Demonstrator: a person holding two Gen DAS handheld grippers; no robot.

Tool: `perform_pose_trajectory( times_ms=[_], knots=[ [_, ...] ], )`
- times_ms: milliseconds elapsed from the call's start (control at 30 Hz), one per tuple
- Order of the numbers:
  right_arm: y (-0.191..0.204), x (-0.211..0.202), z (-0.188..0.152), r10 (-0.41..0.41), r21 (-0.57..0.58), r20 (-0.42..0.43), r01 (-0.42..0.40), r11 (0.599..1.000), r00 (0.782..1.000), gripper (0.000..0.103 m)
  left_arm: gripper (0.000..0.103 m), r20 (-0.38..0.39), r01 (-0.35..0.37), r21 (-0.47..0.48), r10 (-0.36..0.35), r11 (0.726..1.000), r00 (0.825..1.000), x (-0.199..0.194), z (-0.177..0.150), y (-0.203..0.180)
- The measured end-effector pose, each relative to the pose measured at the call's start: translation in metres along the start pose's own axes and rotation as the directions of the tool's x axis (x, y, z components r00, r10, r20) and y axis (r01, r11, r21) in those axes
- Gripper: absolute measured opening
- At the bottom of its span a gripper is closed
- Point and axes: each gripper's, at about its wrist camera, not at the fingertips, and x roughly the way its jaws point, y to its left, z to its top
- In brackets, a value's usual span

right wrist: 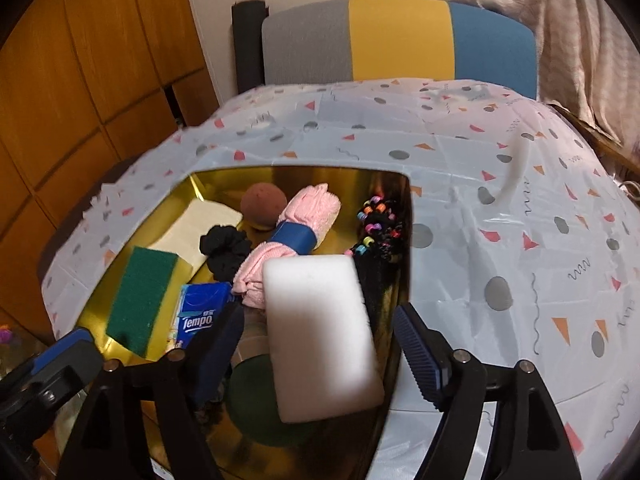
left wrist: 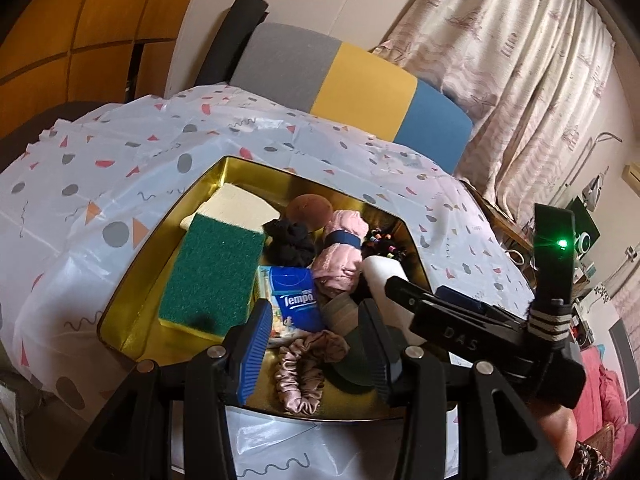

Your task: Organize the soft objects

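My right gripper (right wrist: pixel 318 344) is spread wide, the white sponge block (right wrist: pixel 320 336) lying loose between its fingers over the gold tin (right wrist: pixel 120 276); my left gripper (left wrist: pixel 316 350) hangs spread above the pink scrunchie (left wrist: pixel 300 372); beyond lie the Tempo tissue pack (right wrist: pixel 200 316), green scouring sponge (right wrist: pixel 140 296) and rolled pink cloth (right wrist: pixel 288 236).

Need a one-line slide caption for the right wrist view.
Open right claw over the gold tin, white sponge between its fingers.

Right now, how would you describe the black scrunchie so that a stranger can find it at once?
Look in the gold tin tray on the patterned tablecloth. Near its middle, the black scrunchie lies between the cream sponge and the pink rolled towel. It is the only plain black, ruffled ring; the other scrunchie is pink.
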Motion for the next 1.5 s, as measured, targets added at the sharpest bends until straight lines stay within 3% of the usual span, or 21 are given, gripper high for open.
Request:
perform_pose_trajectory(
  times_ms=[200, 367, 500, 600, 633, 700, 867, 900, 1100, 1300, 1367, 1500],
  knots=[
    [-0.008, -0.011, -0.004, -0.014, 0.018, 0.028, 0.014, 1.000, 1.000, 0.079, 0.045, -0.011, -0.037, -0.004, 0.037, 0.999, 0.999, 0.002, 0.001, 0.000],
    [0.000, -0.008, -0.005, -0.020, -0.041, 0.015, 0.021, 0.999, 1.000, 0.071, 0.045, -0.003, -0.055, -0.006, 0.055, 0.998, 0.998, 0.000, 0.001, 0.001],
    [0.003, -0.006, -0.006, -0.041, -0.060, 0.011, 0.041, 0.997, 0.999, 0.071, 0.045, 0.007, -0.143, 0.025, 0.143, 0.989, 0.990, -0.003, 0.005, -0.005],
    [0.001, -0.014, -0.006, -0.026, -0.028, 0.025, 0.027, 0.999, 0.999, 0.073, 0.045, 0.043, -0.291, 0.068, 0.289, 0.954, 0.956, -0.007, 0.007, -0.017],
    [0.001, -0.017, -0.006, -0.028, -0.024, 0.029, 0.029, 0.999, 0.999, 0.078, 0.045, 0.061, -0.348, 0.096, 0.344, 0.932, 0.937, -0.009, 0.008, -0.023],
    [0.002, -0.023, -0.007, -0.028, -0.008, 0.041, 0.028, 1.000, 0.999, 0.088, 0.045, 0.100, -0.395, 0.140, 0.384, 0.908, 0.918, -0.013, 0.008, -0.031],
    [0.003, -0.034, -0.010, -0.041, 0.025, 0.046, 0.040, 0.999, 0.998, 0.097, 0.045, 0.113, -0.399, 0.124, 0.386, 0.909, 0.915, -0.023, 0.008, -0.032],
    [0.004, -0.035, -0.011, -0.056, 0.023, 0.045, 0.055, 0.998, 0.997, 0.103, 0.045, 0.108, -0.406, 0.107, 0.396, 0.907, 0.912, -0.024, 0.009, -0.030],
    [0.010, -0.048, -0.013, -0.126, -0.007, 0.072, 0.127, 0.992, 0.989, 0.103, 0.046, 0.068, -0.458, 0.085, 0.453, 0.885, 0.889, -0.026, 0.014, -0.027],
    [0.014, -0.062, -0.019, -0.104, 0.005, 0.094, 0.104, 0.995, 0.990, 0.103, 0.046, 0.034, -0.424, 0.065, 0.423, 0.903, 0.905, -0.028, 0.011, -0.023],
    [0.014, -0.066, -0.020, -0.099, 0.025, 0.103, 0.097, 0.995, 0.990, 0.103, 0.046, 0.021, -0.437, 0.058, 0.436, 0.898, 0.899, -0.028, 0.011, -0.023],
    [0.020, -0.070, -0.022, -0.118, 0.031, 0.094, 0.115, 0.993, 0.989, 0.103, 0.046, 0.014, -0.491, 0.068, 0.491, 0.869, 0.871, -0.028, 0.009, -0.022]
  ],
)
